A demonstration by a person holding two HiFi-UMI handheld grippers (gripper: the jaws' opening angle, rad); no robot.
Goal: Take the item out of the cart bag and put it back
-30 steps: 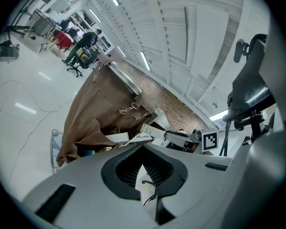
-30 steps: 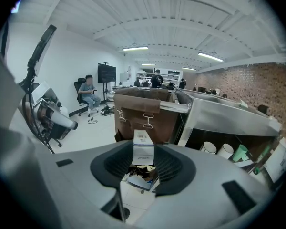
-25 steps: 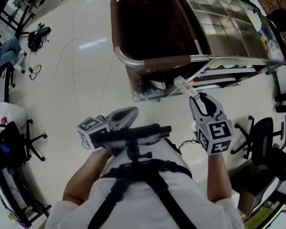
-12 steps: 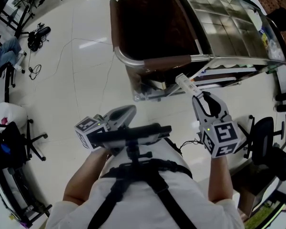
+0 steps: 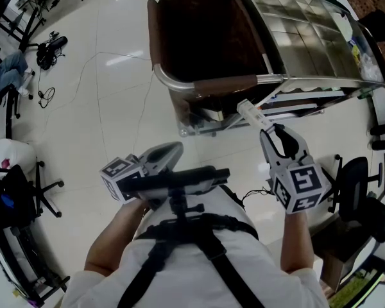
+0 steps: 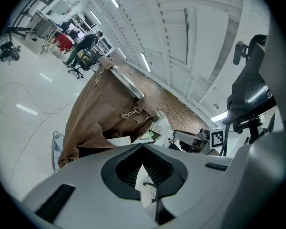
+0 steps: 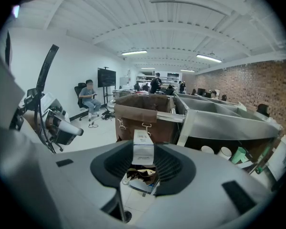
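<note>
Your right gripper is pinched tight on the small white box. The box is out of the brown cart bag, just on your side of the bag's near edge, and its long end points at the bag. Your left gripper is a little open, holds nothing, and is farther from the bag.

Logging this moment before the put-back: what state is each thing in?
cart bag: top open, interior dark
white box: gripped, outside the cart bag
right gripper: shut on the white box
left gripper: jaws slightly apart, empty
</note>
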